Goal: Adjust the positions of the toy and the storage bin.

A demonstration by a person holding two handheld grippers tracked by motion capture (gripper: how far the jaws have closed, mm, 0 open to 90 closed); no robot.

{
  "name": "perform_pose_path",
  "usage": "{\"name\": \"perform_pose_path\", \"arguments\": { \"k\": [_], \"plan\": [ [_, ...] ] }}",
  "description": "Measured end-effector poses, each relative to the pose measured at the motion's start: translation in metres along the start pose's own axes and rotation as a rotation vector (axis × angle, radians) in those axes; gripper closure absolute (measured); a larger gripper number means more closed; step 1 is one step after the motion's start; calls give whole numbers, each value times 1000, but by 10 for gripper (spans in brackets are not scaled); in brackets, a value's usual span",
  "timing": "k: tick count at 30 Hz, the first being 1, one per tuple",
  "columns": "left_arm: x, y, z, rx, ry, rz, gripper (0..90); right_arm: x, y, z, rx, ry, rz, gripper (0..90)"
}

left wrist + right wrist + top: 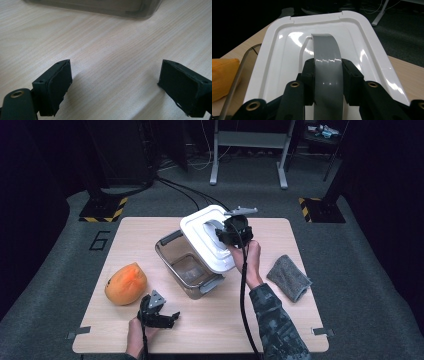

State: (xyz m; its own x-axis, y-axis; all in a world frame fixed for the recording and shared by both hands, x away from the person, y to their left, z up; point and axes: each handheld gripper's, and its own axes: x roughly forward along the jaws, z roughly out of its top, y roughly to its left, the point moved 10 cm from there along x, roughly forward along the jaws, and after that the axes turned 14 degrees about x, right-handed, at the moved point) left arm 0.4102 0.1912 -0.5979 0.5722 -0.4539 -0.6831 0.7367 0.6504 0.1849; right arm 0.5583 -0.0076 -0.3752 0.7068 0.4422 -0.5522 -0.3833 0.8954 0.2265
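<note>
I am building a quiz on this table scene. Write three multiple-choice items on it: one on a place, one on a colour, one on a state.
1. Where does the orange fruit lie?
A. inside the clear bin
B. on the table, left of the clear bin
C. on the grey cloth

2. What colour is the lid?
A. white
B. blue
C. black

3. How does the right gripper stand?
A. open above the table
B. shut on the grey cloth
C. shut on the lid's grey handle

Answers:
1 B: the high view shows the fruit on bare wood beside the bin.
2 A: the lid is white in the high view and the right gripper view.
3 C: the right gripper view shows both pads against the handle.
</note>
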Motion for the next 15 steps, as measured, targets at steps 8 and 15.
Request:
{"name": "perform_pose_path", "arguments": {
  "k": [8, 15],
  "plan": [
    [0, 0, 0, 0, 0, 0, 110, -9, -29, 2, 30, -12, -41, 665],
    [0, 0, 0, 1, -1, 0, 110, -13, -52, 2, 46, -18, -75, 665]
  ]
}}
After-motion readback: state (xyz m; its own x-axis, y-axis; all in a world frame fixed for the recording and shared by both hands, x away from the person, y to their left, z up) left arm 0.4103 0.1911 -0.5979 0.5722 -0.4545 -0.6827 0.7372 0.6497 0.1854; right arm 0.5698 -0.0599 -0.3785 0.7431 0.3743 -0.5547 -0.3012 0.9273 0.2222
